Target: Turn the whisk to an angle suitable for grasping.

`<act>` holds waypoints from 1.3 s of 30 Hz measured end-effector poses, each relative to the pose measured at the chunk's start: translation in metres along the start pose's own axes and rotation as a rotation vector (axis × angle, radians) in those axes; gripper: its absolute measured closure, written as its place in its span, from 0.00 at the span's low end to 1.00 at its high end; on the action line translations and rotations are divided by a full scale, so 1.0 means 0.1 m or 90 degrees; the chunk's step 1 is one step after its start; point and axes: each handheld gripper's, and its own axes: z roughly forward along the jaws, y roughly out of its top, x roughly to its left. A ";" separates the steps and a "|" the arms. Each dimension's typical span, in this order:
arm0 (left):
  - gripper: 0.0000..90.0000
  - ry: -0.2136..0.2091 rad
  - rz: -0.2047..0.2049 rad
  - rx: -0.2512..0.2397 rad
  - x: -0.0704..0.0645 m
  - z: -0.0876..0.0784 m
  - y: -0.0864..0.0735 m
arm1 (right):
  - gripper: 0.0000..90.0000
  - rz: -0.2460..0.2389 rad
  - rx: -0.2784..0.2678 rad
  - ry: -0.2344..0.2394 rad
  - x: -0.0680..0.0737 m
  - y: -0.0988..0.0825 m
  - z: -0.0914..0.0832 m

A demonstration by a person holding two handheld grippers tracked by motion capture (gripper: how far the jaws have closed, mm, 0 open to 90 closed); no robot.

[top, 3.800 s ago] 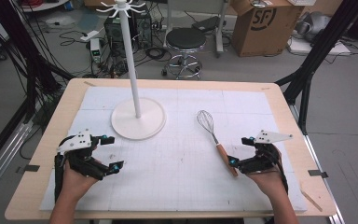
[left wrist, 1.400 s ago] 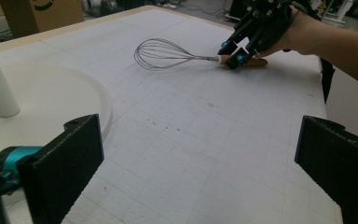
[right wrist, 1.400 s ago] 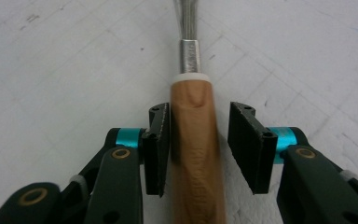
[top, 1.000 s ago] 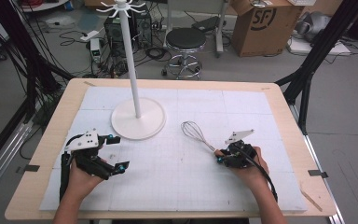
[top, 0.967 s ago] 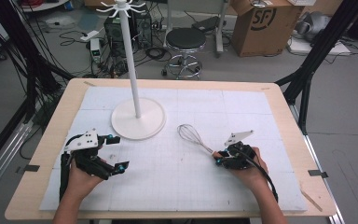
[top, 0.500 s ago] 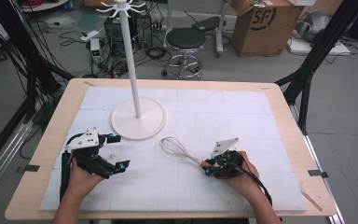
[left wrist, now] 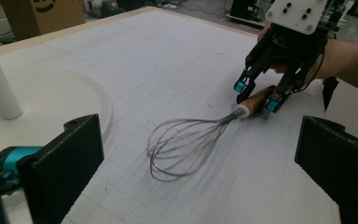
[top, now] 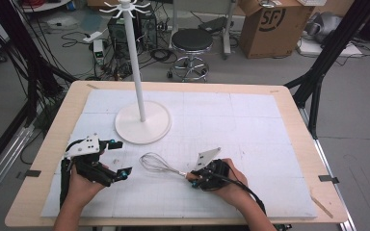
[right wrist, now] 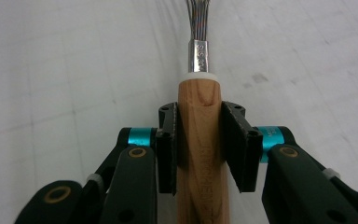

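- Right gripper clamped on the wooden handle of the whisk, pads pressed flat on both sides of the wood just below the metal collar.
- Left gripper jaws spread wide, nothing between them, hovering just left of the wire loops; stand base just beyond it.
- Whisk sits low over the white mat, front-centre of the table, between the two grippers; can't tell if the wire head touches the mat.
- Long axis runs roughly left-right across the table in the high view, slightly angled; wire head points toward the left gripper and the stand base, handle end toward the right hand.
- In the left gripper view the whisk wires aim toward that camera, right gripper behind it on the handle.
- Risk: grip is on a smooth round handle, so the whisk could roll or swivel in the pads if the head snags.
- Risk: wires could drag on the mat and spring, throwing off aim.
- Risk: if handed over, the left jaws could close on springy wires and slip; head could also bump the stand base.
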 end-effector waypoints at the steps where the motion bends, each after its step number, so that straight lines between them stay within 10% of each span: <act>1: 0.02 0.001 0.000 0.000 0.00 0.00 0.00 | 0.76 0.000 0.000 0.000 0.00 0.00 0.00; 11: 0.02 -0.001 0.002 -0.003 0.01 0.02 0.02 | 0.56 0.041 0.002 -0.001 0.01 -0.11 -0.07; 21: 0.02 -0.004 0.006 -0.006 0.02 0.06 0.07 | 0.74 0.027 -0.006 0.012 0.02 -0.32 -0.23; 39: 0.02 0.001 0.002 -0.016 -0.06 -0.08 0.03 | 0.78 -0.060 0.007 0.040 -0.07 0.21 0.11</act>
